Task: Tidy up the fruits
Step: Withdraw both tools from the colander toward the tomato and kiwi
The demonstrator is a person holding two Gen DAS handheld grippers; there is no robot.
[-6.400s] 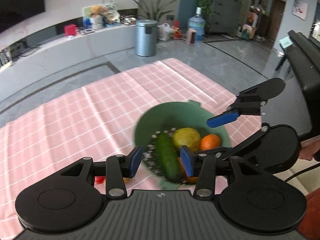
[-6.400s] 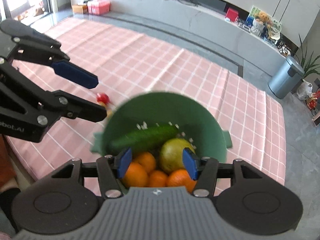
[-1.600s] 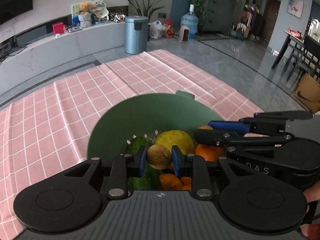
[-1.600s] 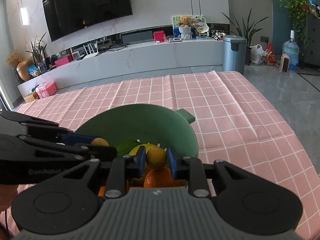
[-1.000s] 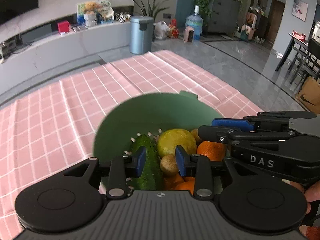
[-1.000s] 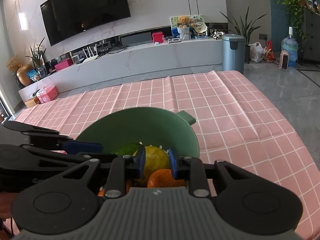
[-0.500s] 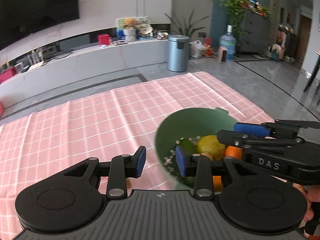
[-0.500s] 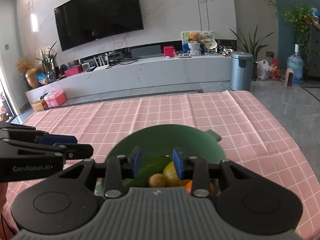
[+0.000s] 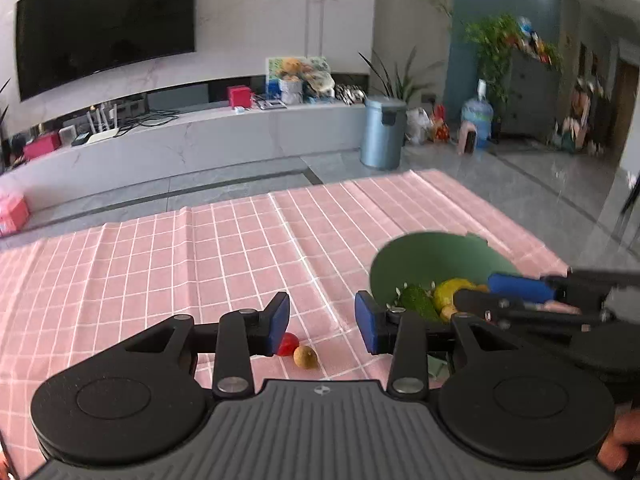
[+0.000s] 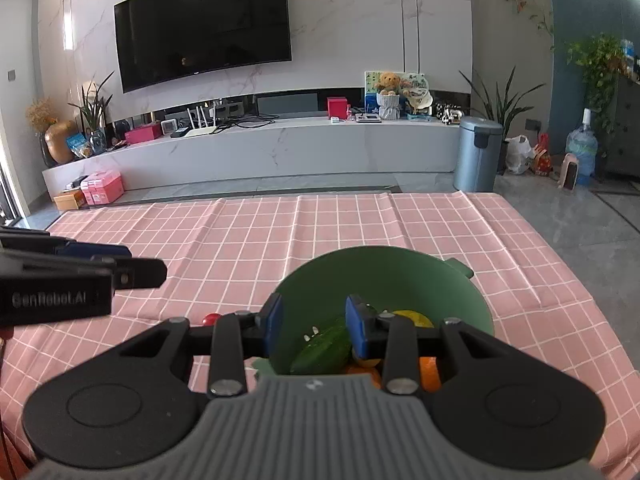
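Observation:
A green colander bowl stands on the pink checked cloth at the right of the left wrist view, holding a cucumber, a yellow fruit and oranges. It fills the lower middle of the right wrist view. My left gripper is open and empty, just above a small red fruit and a small brown fruit lying on the cloth. My right gripper is open and empty over the bowl's near rim.
The right gripper's fingers reach in over the bowl from the right in the left wrist view. The left gripper's fingers show at left in the right wrist view. The table's far edge drops to a grey floor with a bin.
Both grippers let their small fruits drop into the bowl and opened. My left gripper then swung left, off the bowl, over the two small fruits on the cloth. My right gripper pulled back slightly.

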